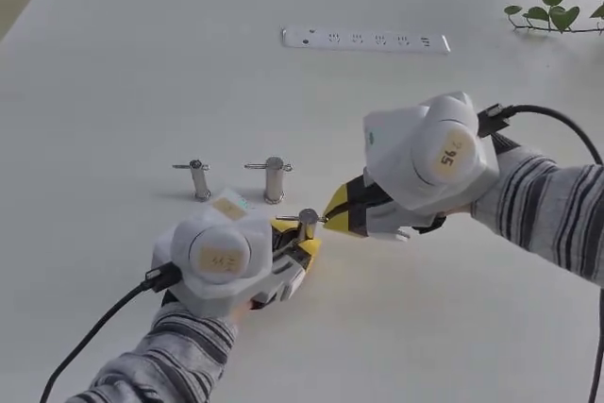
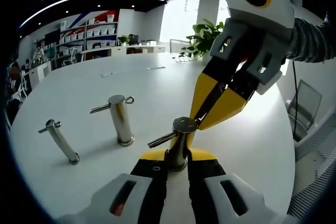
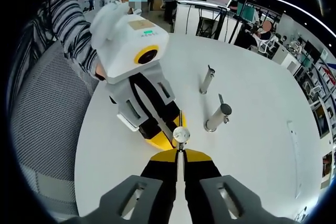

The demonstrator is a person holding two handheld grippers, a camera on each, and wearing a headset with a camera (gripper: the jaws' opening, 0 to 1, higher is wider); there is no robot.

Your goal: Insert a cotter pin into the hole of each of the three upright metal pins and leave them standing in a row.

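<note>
pin (image 2: 180,132) in left gripper (image 2: 177,157), right gripper (image 2: 201,123) touching

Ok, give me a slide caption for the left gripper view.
Left gripper grips the nearest metal pin while the right gripper holds its cotter pin.

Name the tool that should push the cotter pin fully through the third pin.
Right. The right tool pinches the cotter pin at the head of the third pin, in line with its hole. The left tool is clamped on that pin's base, holding it upright.
</note>
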